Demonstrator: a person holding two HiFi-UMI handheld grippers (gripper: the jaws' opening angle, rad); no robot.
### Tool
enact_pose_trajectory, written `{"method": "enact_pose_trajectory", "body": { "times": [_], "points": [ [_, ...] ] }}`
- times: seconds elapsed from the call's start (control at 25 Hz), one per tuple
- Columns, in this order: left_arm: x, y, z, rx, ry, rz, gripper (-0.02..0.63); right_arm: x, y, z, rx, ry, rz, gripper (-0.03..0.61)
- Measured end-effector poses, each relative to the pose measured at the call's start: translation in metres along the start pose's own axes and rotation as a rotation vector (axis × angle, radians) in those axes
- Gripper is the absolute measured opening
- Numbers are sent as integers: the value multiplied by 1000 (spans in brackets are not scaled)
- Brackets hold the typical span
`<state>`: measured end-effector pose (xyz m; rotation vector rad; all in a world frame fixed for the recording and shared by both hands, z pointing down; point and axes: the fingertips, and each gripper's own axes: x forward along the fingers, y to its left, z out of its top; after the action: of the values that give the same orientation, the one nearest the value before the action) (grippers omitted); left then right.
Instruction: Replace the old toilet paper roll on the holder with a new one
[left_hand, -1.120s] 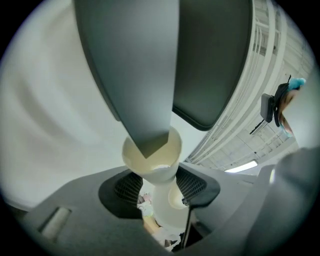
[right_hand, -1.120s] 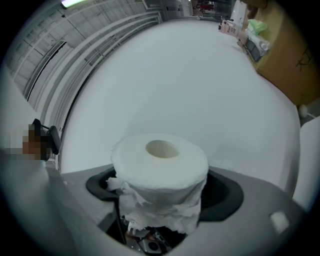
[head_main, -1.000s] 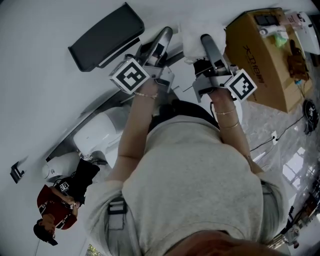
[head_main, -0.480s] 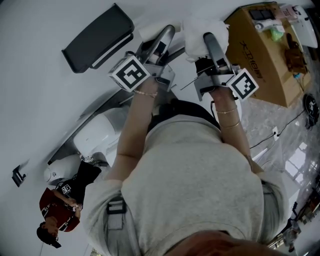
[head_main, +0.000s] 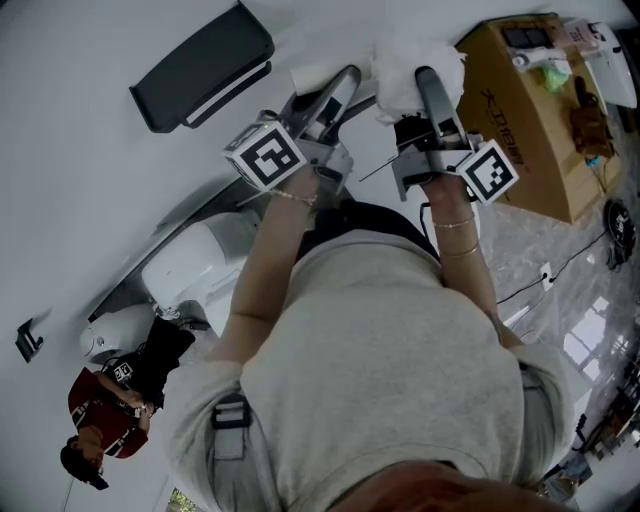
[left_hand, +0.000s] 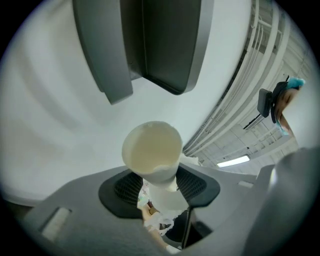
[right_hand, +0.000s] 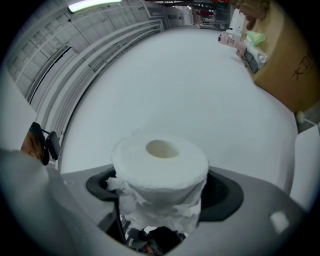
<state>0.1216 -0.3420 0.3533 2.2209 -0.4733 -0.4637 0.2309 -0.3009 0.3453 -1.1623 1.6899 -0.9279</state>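
Left gripper (left_hand: 160, 190): my jaws pinch the spent core (left_hand: 152, 155), just below the holder (left_hand: 165, 45). Right gripper (right_hand: 160, 200): jaws clamp the new roll (right_hand: 160, 167), apart from it. Likely risk: the soft roll crushes or its loose tail unwinds, fouling the holder.

A pale, veined floor (head_main: 520, 240) carries a cardboard box (head_main: 520, 110) with a green item (head_main: 553, 68) and other small clutter on its top. Below the box, a dark cable (head_main: 580, 252) trails across the floor.
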Motion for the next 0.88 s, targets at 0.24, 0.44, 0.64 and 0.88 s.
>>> {"method": "enact_pose_trajectory", "body": {
  "times": [0.24,0.44,0.64,0.88],
  "points": [
    [-15,-5,0,7,-13,12,212,4,2,-2,13,3,9,449],
    [-33,-5,7,5,-42,41,212,9,3,-6,23,25,22,449],
    [-50,0,17,12,-72,73,212,21,4,-19,31,58,36,449],
    [-67,6,29,16,-109,112,212,41,9,-40,59,112,59,449]
  ]
}}
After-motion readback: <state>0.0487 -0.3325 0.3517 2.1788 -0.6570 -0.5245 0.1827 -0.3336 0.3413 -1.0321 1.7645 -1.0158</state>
